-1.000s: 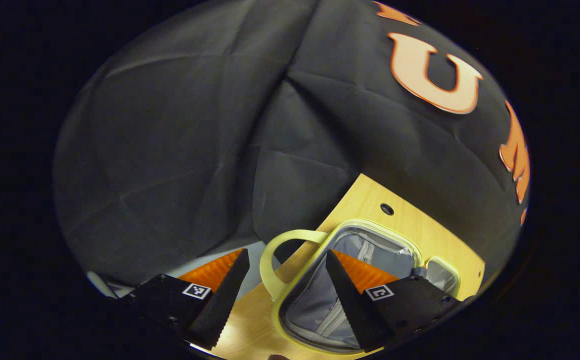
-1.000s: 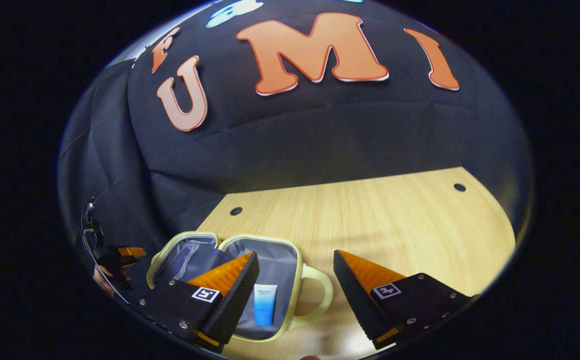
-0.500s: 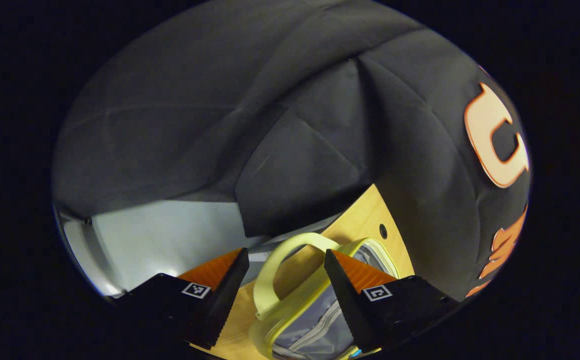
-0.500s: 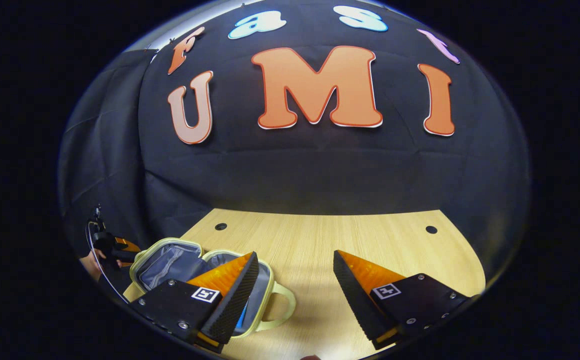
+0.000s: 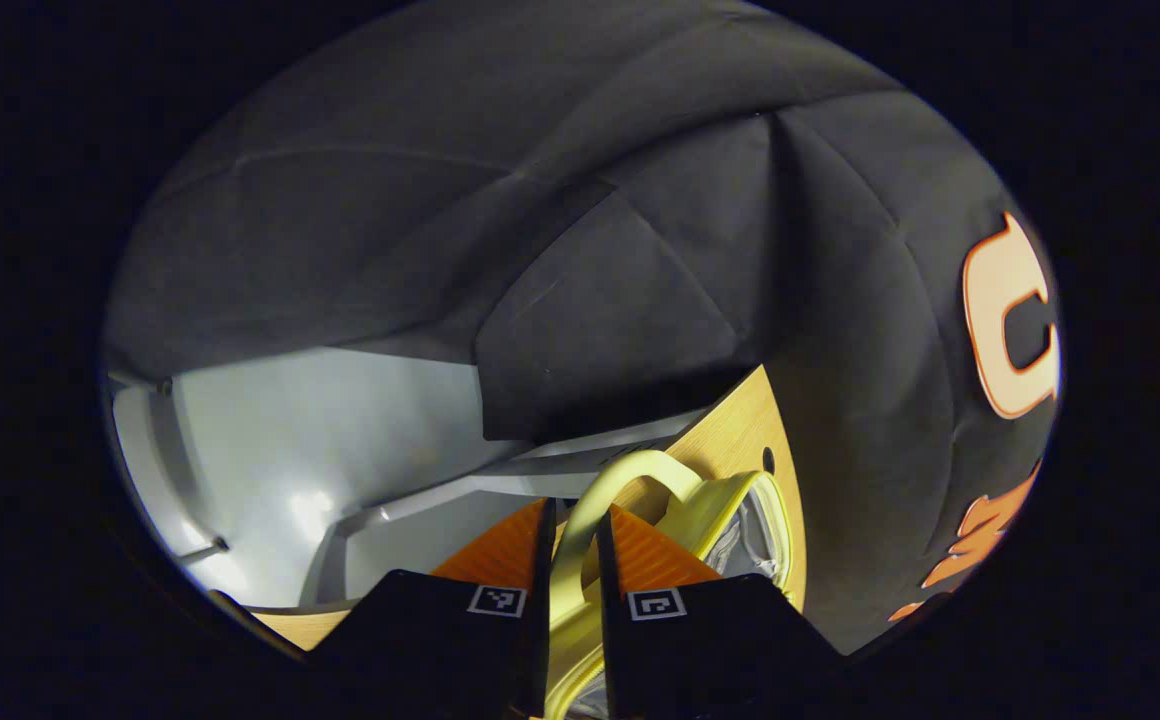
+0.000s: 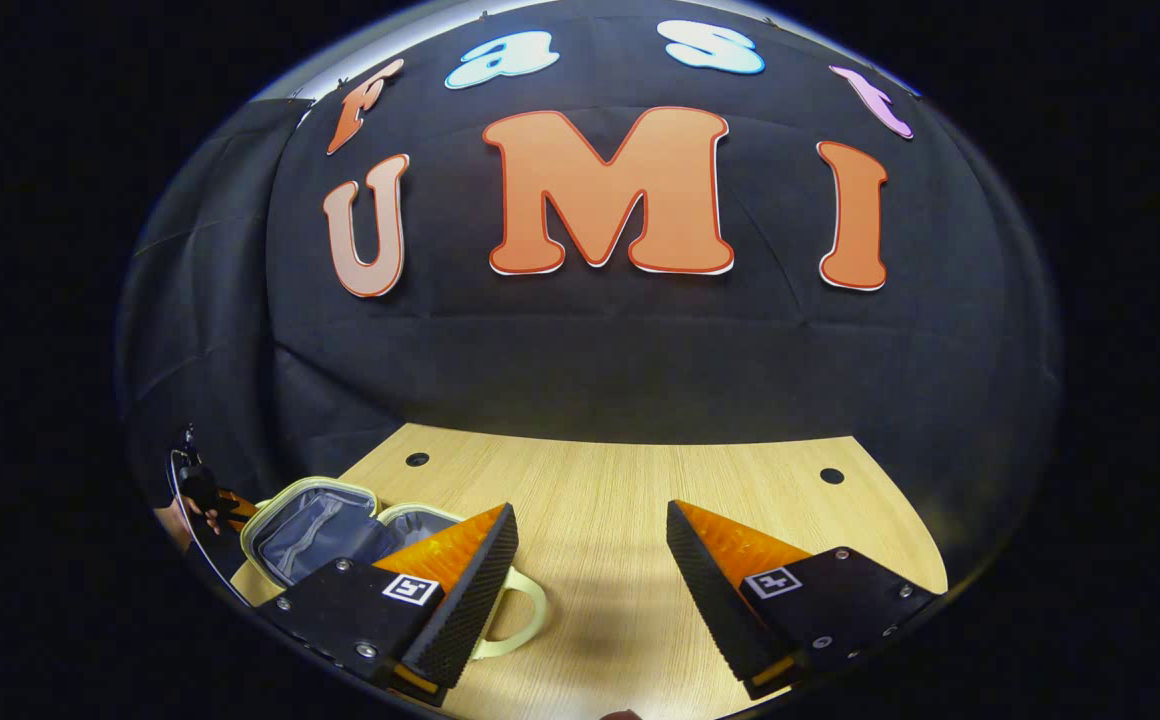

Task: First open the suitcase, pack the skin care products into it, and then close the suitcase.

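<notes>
The pale yellow suitcase lies open on the wooden table, its grey lining facing up, at the lower left of the right gripper view. In the left gripper view my left gripper is shut on one yellow handle, with that half's rim and lining just beyond. The other handle pokes out beside my right gripper's near finger. My right gripper hovers open over bare table, nothing between its fingers. Its left finger covers part of the near half. The left gripper and a hand sit far left.
Two small round holes mark the table's far side, near the black cloth wall. In the left gripper view a grey floor and frame lie past the table's edge. Bare wood stretches to the right of the suitcase.
My left gripper has closed on the suitcase handle, which stood between its open fingers before. The right gripper has tilted up and away; the suitcase and its blue tube slid behind its finger.
</notes>
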Demonstrator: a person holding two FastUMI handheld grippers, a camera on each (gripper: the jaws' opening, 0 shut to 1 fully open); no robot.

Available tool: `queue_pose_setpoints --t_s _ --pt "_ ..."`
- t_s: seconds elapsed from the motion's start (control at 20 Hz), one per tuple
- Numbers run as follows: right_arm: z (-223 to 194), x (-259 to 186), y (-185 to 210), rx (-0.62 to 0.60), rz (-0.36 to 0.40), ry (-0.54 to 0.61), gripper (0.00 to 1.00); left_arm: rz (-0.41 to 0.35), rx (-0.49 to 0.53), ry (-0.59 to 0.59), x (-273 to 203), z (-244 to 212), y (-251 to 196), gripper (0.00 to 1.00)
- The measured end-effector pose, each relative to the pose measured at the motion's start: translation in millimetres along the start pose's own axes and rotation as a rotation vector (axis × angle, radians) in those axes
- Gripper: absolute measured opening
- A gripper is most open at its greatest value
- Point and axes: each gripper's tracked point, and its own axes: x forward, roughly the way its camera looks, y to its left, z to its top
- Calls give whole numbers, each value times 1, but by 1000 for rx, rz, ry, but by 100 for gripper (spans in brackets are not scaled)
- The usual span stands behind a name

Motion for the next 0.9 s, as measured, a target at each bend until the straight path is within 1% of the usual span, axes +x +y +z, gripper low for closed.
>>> queue_pose_setpoints --t_s 0.05,0.1,0.2,0.4,0.5,0.7,0.9 --pt "1 -1 -2 -2 4 -3 95 15 34 -22 1 -5 -1 23" --pt "3 -3 -6 -8 3 -8 95 5 67 -44 -7 0 -9 12" --pt "7 -8 -11 -19 8 -18 95 -19 134 -101 -21 11 -29 12" --pt "11 -9 -16 -29 22 -26 95 -116 213 -172 -67 19 -80 12" --pt "15 -10 -18 -33 33 -41 95 -148 267 -197 -95 20 -101 12" --pt "21 -11 -22 -35 52 -56 95 -233 391 -250 -136 8 -161 11" --pt "24 -8 -28 -43 67 -72 95 -305 487 -291 -170 -23 -211 12"
